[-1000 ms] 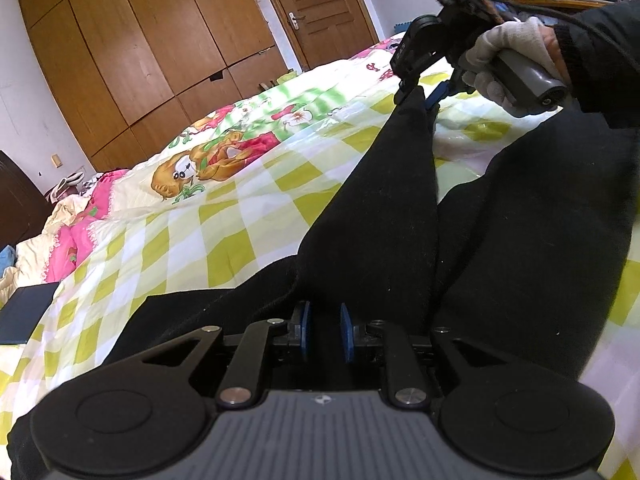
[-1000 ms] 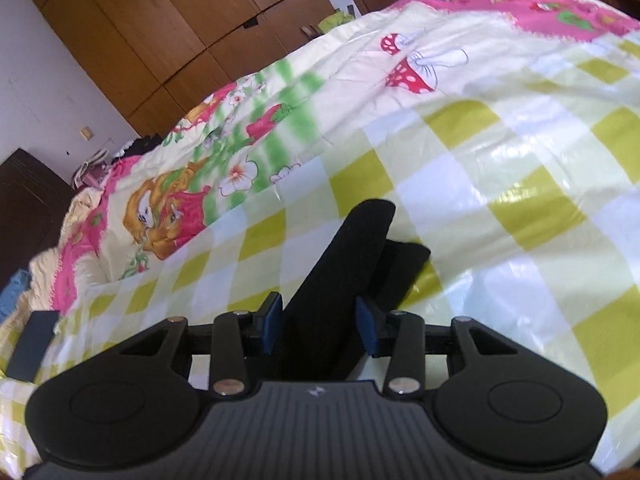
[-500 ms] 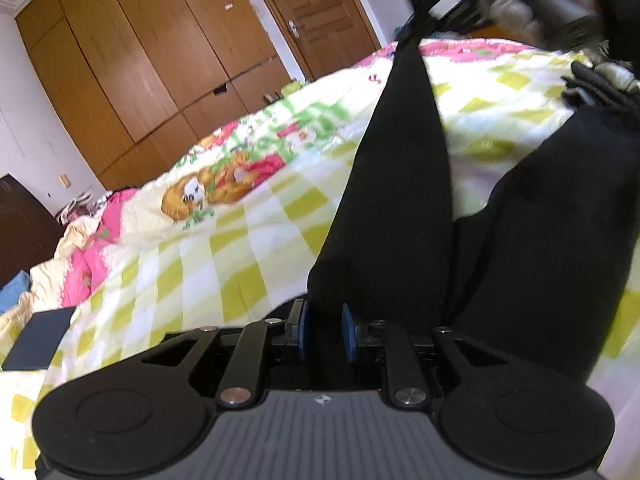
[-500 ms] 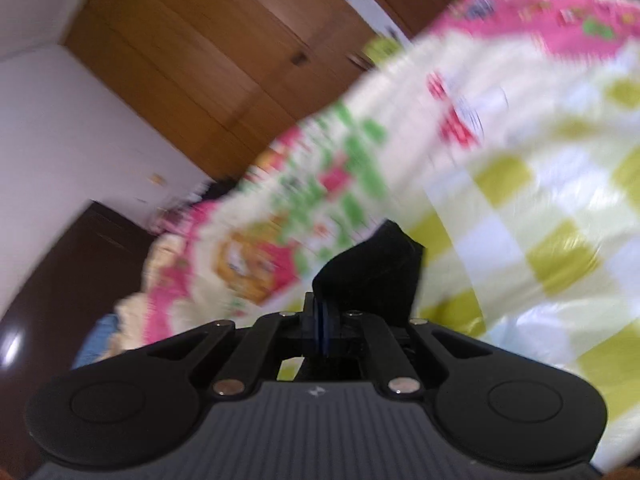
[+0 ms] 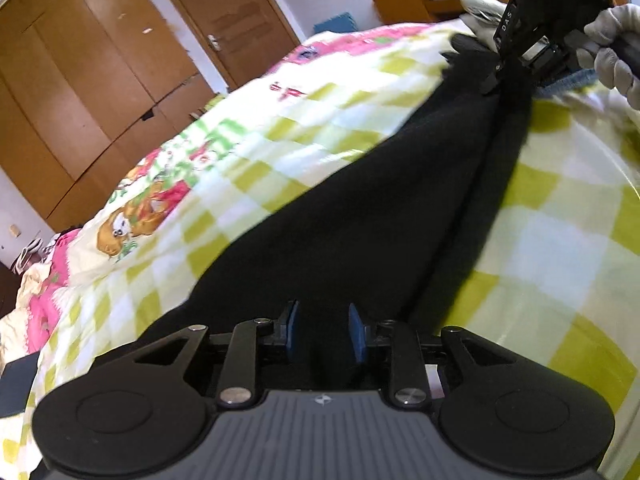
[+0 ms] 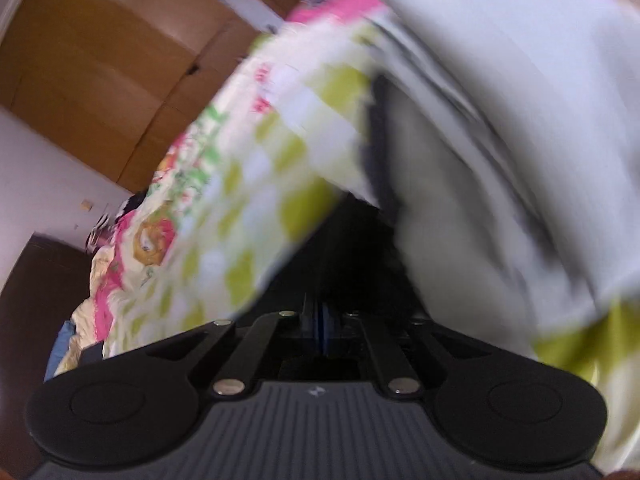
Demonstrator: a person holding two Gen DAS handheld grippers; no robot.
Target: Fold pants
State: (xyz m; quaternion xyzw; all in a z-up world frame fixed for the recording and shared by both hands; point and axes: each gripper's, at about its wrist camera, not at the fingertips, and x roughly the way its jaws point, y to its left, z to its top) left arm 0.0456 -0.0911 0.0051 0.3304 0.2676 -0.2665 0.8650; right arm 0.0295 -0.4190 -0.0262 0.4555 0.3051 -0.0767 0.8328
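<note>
**Black pants stretched across the checked bedspread between two grippers**

On the bed, a yellow-green and white checked bedspread [image 5: 552, 240] with cartoon prints is seen, and the black pants [image 5: 360, 220] are laid over it as a long dark band running from the near edge up toward the far right. In the left wrist view, the left gripper [image 5: 322, 334] is shown low over the near end of the pants; its blue pads [image 5: 290, 330] are apart and the jaws are opening, with black cloth lying between them but not visibly pinched. At the far end, the right gripper [image 5: 490, 86] is seen tip-down on the pants, held by a white-gloved hand [image 5: 616, 56]. The cloth is drawn up to a narrow point at that tip.

The right wrist view is heavily motion-blurred. There the right gripper's blue pads [image 6: 320, 330] are seen pressed together, and dark fabric appears bunched right at them, so it is probably clamped on the pants, though the pinch itself is smeared. White fabric with dark streaks [image 6: 500, 140] fills the right of that view; what it is cannot be told.

A wooden wardrobe [image 5: 80, 92] and a door [image 5: 232, 28] are seen behind the bed.
</note>
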